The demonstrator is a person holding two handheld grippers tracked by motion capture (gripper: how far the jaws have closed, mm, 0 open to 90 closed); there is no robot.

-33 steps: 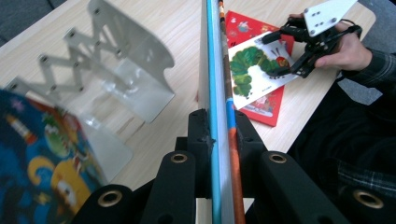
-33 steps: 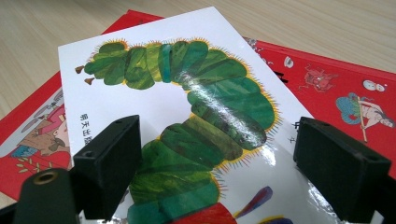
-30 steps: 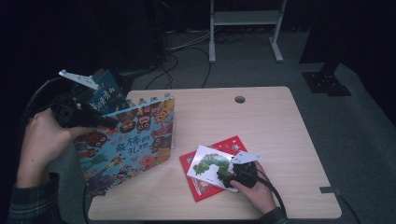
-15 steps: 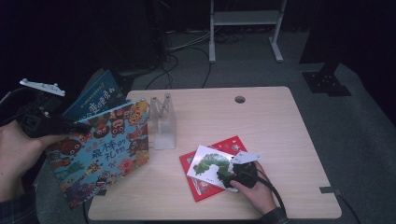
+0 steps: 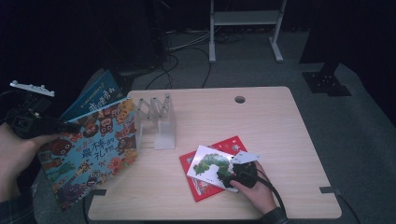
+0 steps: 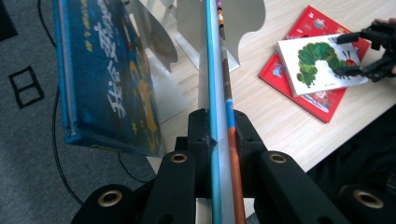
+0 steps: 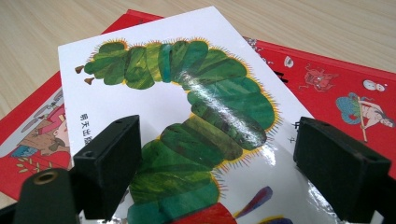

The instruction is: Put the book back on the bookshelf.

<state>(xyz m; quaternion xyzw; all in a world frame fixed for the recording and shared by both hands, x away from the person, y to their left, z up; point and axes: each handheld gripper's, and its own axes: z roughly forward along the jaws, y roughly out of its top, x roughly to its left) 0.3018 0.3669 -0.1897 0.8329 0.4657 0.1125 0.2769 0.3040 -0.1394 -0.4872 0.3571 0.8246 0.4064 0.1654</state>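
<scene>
Left gripper view: the left gripper (image 6: 219, 140) pinches the monster book (image 6: 223, 93) tight between its jaws — the clear rack (image 6: 187, 28) stands just ahead. Next, I think, slide it into a slot. The right gripper (image 7: 215, 158) rests wide open over the caterpillar book (image 7: 187, 93).

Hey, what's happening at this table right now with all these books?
A person is handling picture books with a gripper in each hand. The left gripper is clamped on the edge of a colourful monster book, held tilted off the table's left side, next to a clear book rack. Another blue book leans behind it. The right gripper is open, its fingers spread over a white caterpillar book that lies on a red book.
</scene>
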